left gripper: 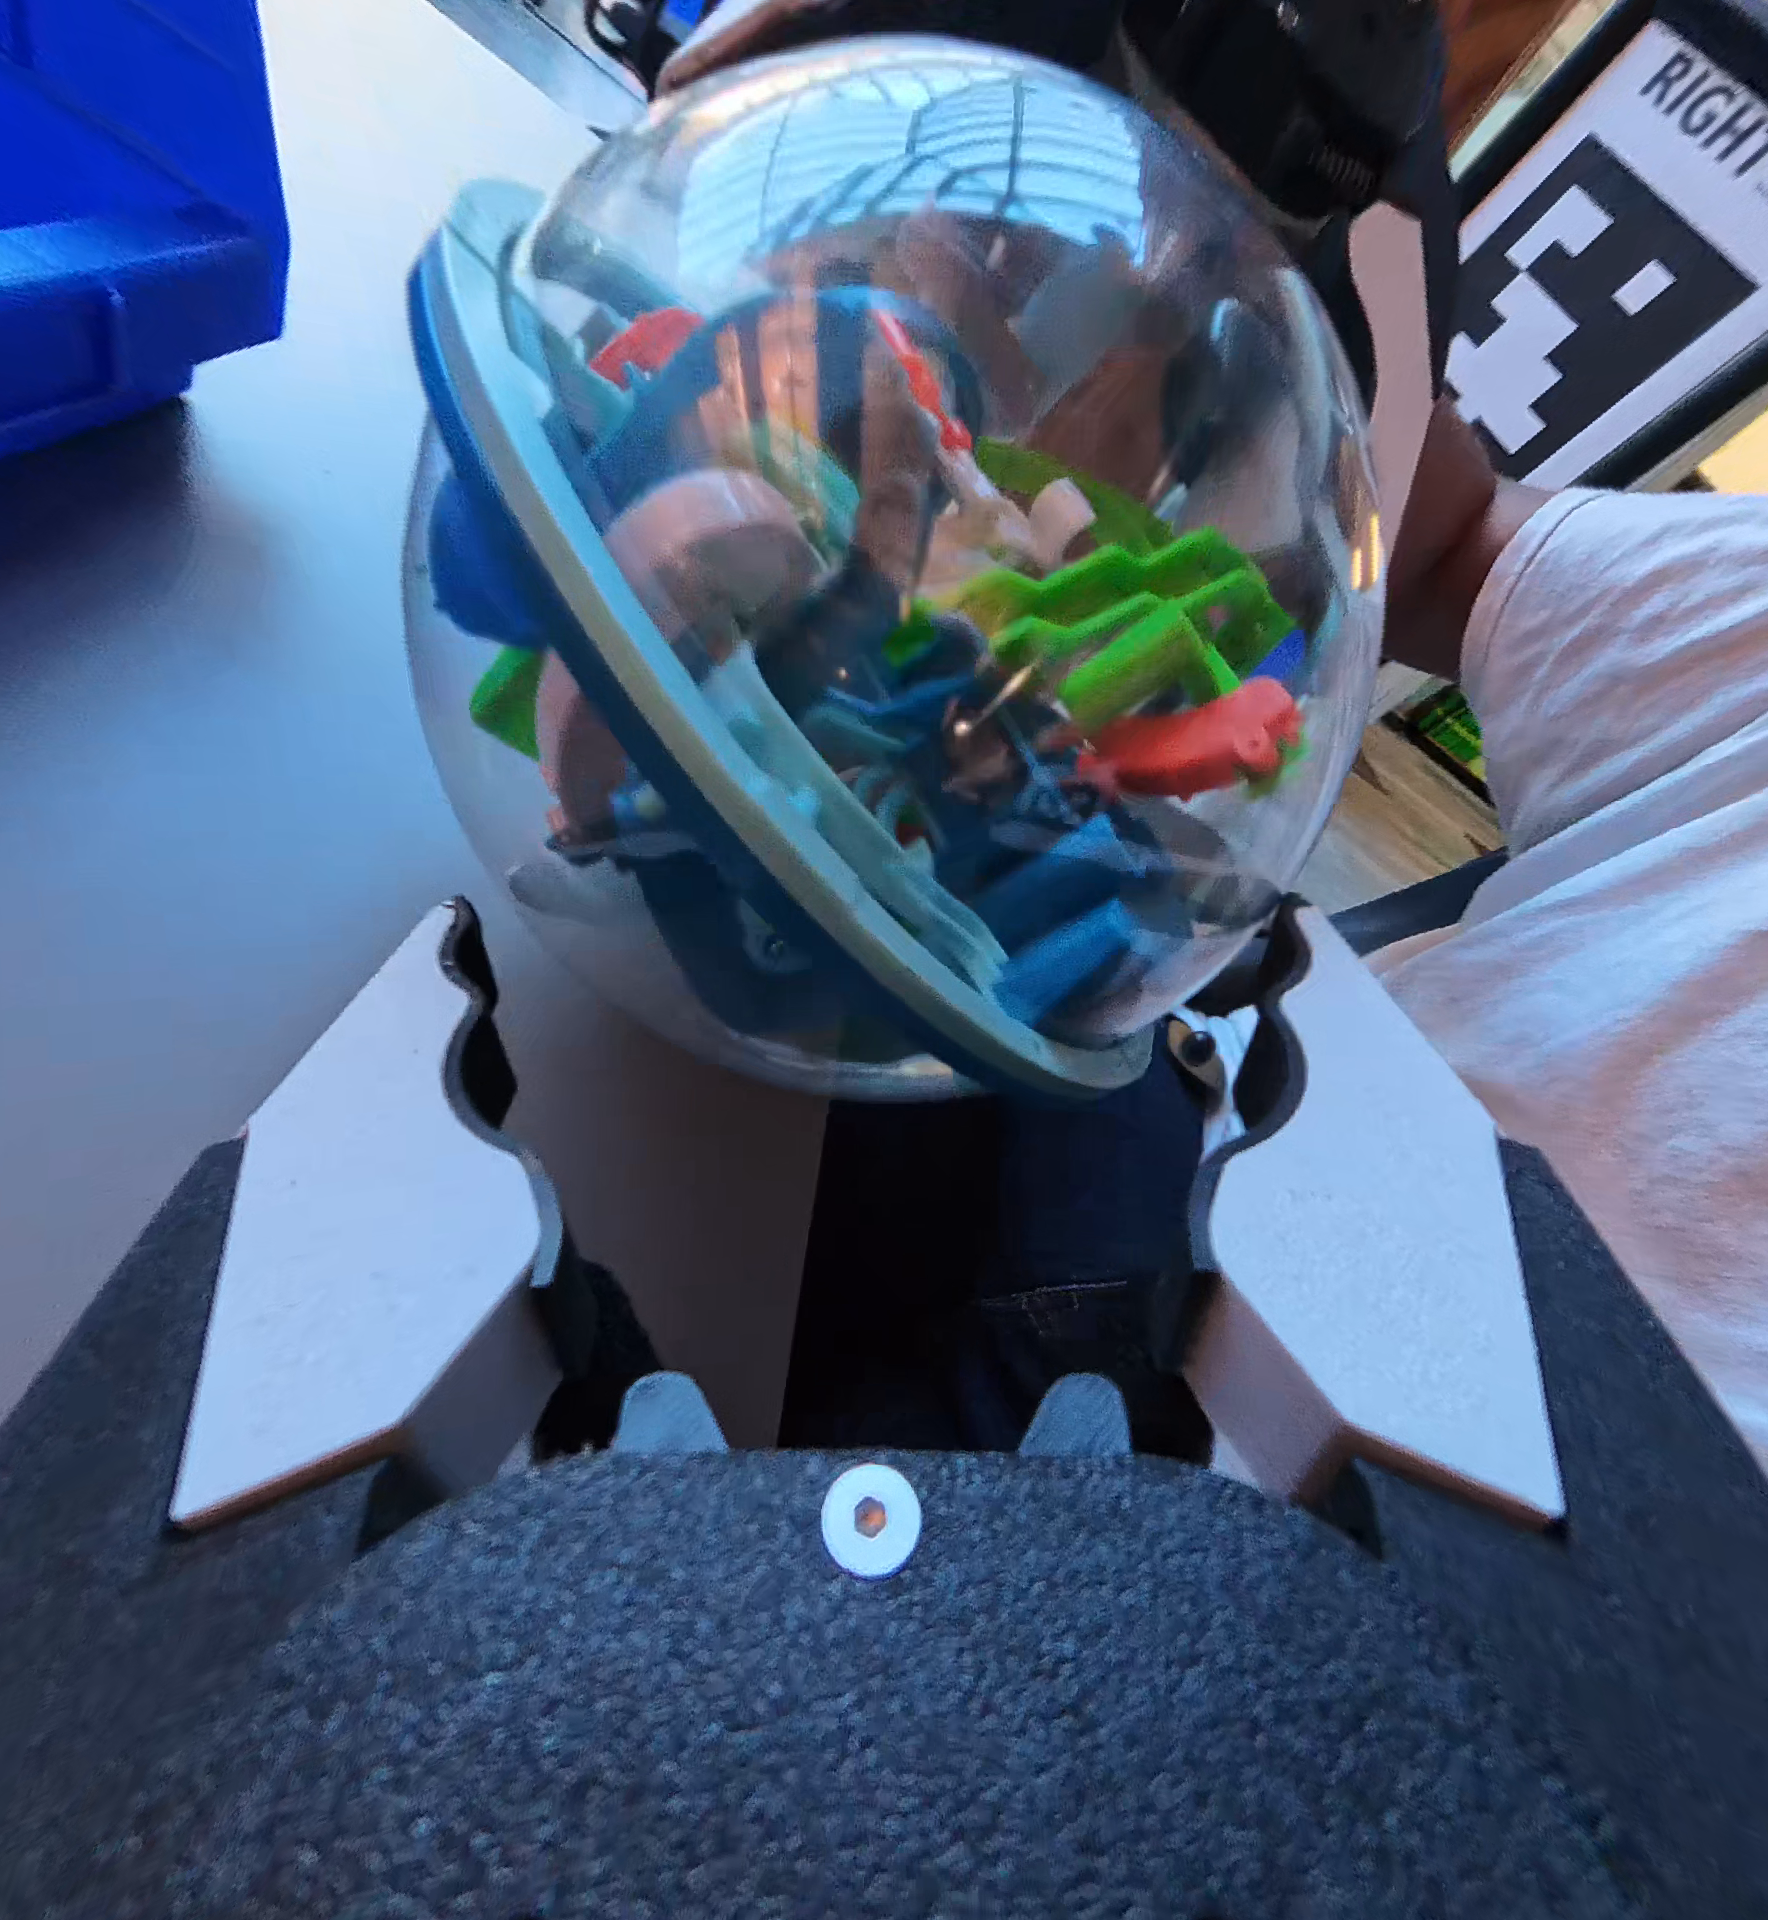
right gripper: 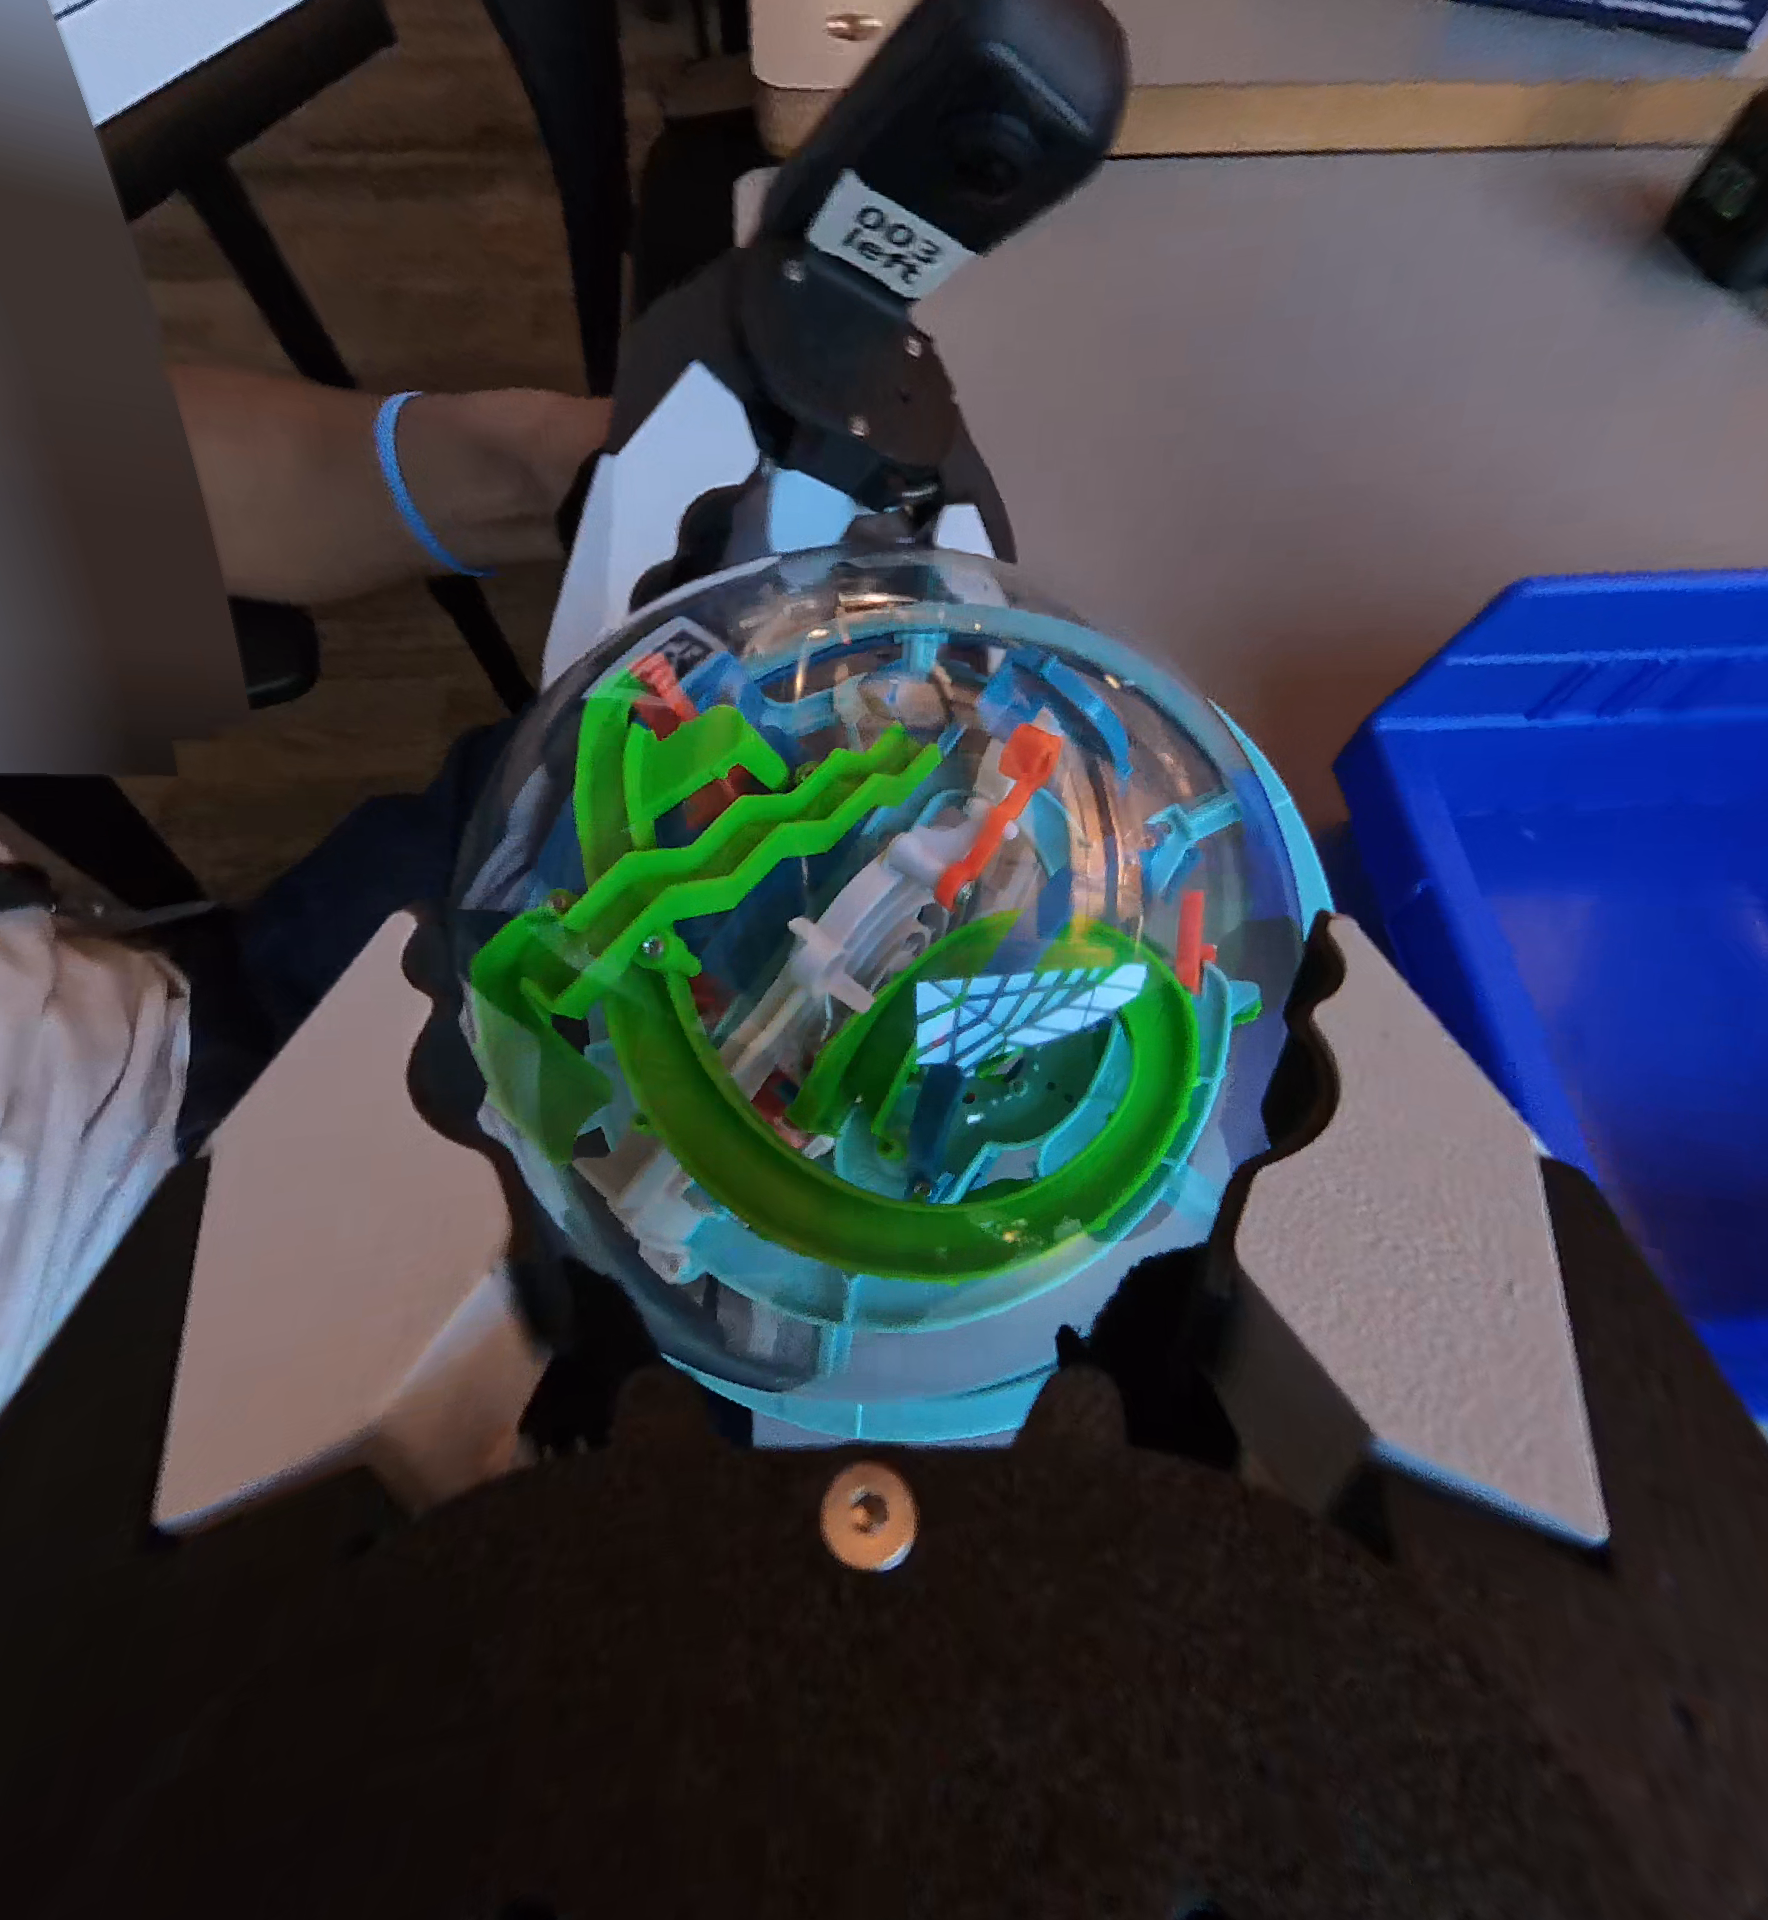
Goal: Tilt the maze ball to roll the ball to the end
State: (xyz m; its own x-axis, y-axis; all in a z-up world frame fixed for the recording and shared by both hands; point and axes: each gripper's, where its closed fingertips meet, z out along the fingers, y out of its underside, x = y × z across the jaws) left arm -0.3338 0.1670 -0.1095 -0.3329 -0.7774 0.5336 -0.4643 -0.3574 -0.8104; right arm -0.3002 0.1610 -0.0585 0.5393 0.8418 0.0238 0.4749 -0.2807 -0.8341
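Note:
The maze ball [left gripper: 890, 582] is a clear sphere with green, blue, red and white tracks inside and a pale blue ring around it. It is held in the air between both grippers. My left gripper [left gripper: 875, 935] grips its lower part with the fingertips, jaws wide apart. My right gripper [right gripper: 869, 935] holds the ball [right gripper: 859, 987] deeper between its fingers, which press on both sides. The left gripper [right gripper: 838, 468] shows beyond the ball in the right wrist view. The right gripper [left gripper: 1275, 104] shows behind the ball in the left wrist view. I cannot pick out the small ball inside.
A blue bin [left gripper: 80, 208] stands on the pale table [left gripper: 236, 727]; it also shows in the right wrist view [right gripper: 1628, 935]. A person's white sleeve [left gripper: 1638, 831] is close by, and a forearm with a blue wristband [right gripper: 392, 478]. A black device [right gripper: 1753, 197] sits far right.

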